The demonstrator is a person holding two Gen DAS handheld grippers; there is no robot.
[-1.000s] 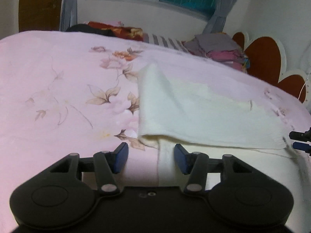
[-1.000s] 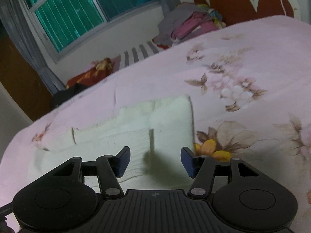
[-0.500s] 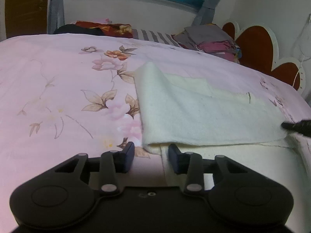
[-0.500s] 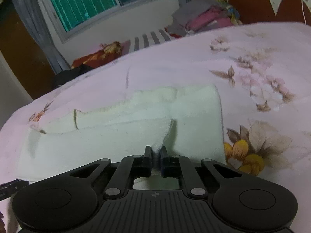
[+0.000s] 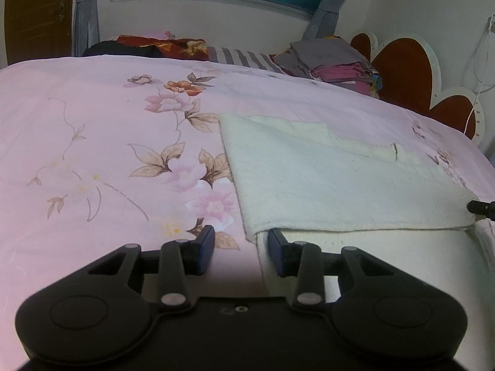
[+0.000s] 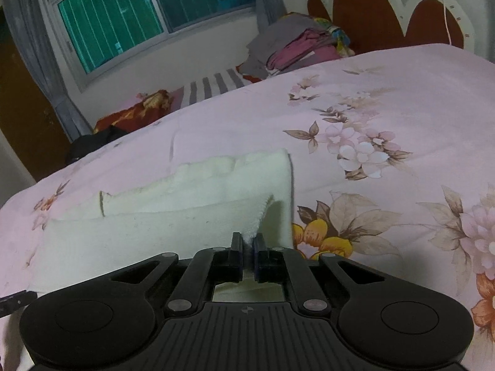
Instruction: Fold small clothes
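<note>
So the bed (image 5: 92, 142) with the pink flowery sheet is taking up basically the whole view, and there's a window (image 6: 130, 21) with grey curtains sitting behind it. A red headboard (image 5: 402, 71) with white scalloped trim is standing at one end, and a pile of folded clothes (image 5: 334, 61) is sitting near it at the far edge of the bed.

The cream cloth (image 5: 340, 182) is lying on the bed, already doubled over, with the top layer sitting on a wider bottom layer.

The right claw (image 6: 246, 247) is pinching a corner of that top layer, jaws closed tight on the fabric, and the corner is peaking up a little off the rest.

The left claw (image 5: 241, 249) is sitting partly open right at the near folded corner, one finger over the sheet, the other over the cloth, not gripping anything.
</note>
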